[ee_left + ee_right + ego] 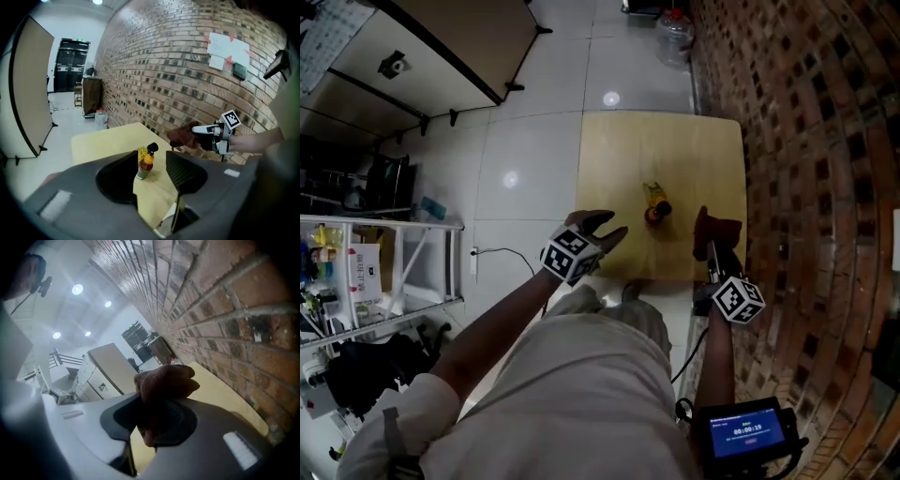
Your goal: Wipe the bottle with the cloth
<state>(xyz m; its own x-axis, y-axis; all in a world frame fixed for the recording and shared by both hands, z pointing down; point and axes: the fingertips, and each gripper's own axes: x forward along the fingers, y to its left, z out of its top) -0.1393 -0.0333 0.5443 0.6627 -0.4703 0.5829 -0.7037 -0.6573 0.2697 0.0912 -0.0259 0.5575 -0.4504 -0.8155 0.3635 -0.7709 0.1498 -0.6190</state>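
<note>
Closest to the person, the left gripper (607, 228) has its jaws wide apart with nothing pressed in them. The right gripper (710, 242) has its jaws shut tight on the cloth (718, 227). The cloth is brown, soft and fuzzy, and it is bunched up in a lump that sticks out past the jaws. Both grippers hang in the air over the near edge of the counter (619, 150), and neither one touches the bottle (656, 202). The bottle stands up on the counter a little way ahead, so its long side goes up and down. It is in front of the left jaws and off to the right of them, and the cloth is on the bottle's other side. The left gripper looks a bit nearer, so it could likely hold the bottle while the cloth rubs it. The bottle is small and smooth, with a black cap, an orange neck and a yellow label. The counter is flat, pale wood. Past it, on the right, is a rough brick wall (806, 141).
</note>
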